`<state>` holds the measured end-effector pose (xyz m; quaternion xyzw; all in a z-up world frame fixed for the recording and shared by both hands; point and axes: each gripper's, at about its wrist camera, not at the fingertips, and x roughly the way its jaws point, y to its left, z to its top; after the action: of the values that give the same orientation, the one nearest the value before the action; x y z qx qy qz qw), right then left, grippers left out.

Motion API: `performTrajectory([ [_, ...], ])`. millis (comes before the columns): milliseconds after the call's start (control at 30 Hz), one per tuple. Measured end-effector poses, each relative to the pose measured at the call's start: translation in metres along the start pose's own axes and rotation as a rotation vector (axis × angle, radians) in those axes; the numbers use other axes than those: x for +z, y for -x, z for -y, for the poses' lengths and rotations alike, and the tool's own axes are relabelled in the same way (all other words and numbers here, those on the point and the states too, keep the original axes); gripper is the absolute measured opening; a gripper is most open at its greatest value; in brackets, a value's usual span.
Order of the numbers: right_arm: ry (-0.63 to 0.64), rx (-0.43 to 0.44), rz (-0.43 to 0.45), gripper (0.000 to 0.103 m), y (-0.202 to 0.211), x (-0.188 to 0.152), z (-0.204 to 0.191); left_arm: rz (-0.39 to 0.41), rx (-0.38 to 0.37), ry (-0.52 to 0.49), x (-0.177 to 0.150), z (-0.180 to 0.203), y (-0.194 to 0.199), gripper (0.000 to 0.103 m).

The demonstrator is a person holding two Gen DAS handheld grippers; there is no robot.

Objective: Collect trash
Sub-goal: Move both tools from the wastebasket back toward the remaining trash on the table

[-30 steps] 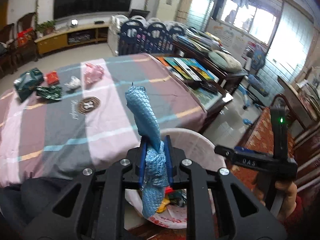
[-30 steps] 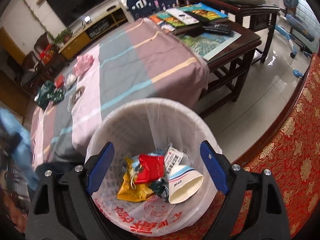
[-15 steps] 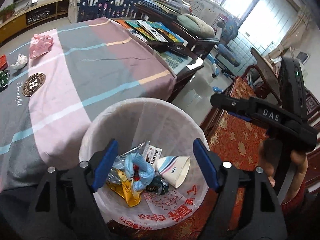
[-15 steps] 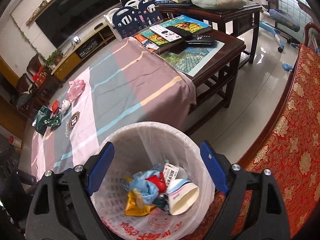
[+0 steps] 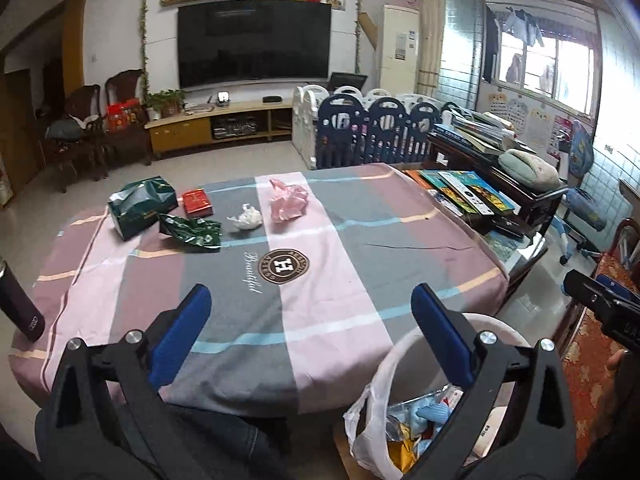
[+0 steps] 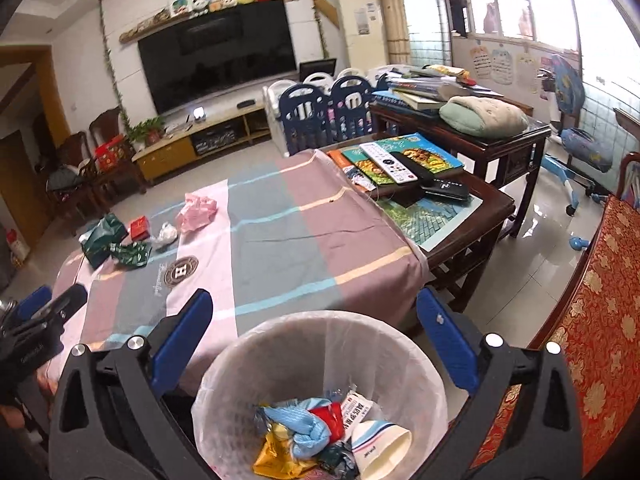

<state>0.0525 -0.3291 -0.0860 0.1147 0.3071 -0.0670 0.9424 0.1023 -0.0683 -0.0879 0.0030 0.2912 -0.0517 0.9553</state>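
Observation:
My left gripper (image 5: 310, 296) hangs over the near edge of the striped tablecloth (image 5: 320, 320), jaws opening wide with nothing between them. My right gripper (image 6: 314, 298) hovers above the white lined bin (image 6: 320, 316), its jaws also opening and empty. The blue wrapper (image 6: 304, 424) lies in the bin on other rubbish, beside a paper cup (image 6: 380, 452). At the table's far left lie a pink bag (image 5: 288, 200), a white crumpled tissue (image 5: 246, 218), a red packet (image 5: 197, 202), a green bag (image 5: 142, 206) and a green wrapper (image 5: 192, 232).
A dark bottle (image 5: 20, 300) stands at the table's left edge. Books and remotes (image 6: 400, 164) cover the wooden side table to the right. A red patterned seat (image 6: 580, 320) flanks the bin. The bin (image 5: 496, 326) sits by the table's near right corner.
The left gripper let go of the blue wrapper, which dropped into the bin, then swung up from the bin toward the table. The right gripper lifted and tilted up.

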Motion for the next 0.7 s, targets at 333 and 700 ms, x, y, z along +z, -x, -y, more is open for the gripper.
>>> performTrajectory([
  [333,-0.031,-0.043,0.108,0.099,0.012,-0.003,-0.016,0.092,0.065,0.155,0.003,-0.038,0.028,0.1],
  [700,0.121,0.009,0.144,0.099,0.017,-0.005,-0.058,0.104,0.11,0.083,-0.002,-0.041,0.034,0.1],
])
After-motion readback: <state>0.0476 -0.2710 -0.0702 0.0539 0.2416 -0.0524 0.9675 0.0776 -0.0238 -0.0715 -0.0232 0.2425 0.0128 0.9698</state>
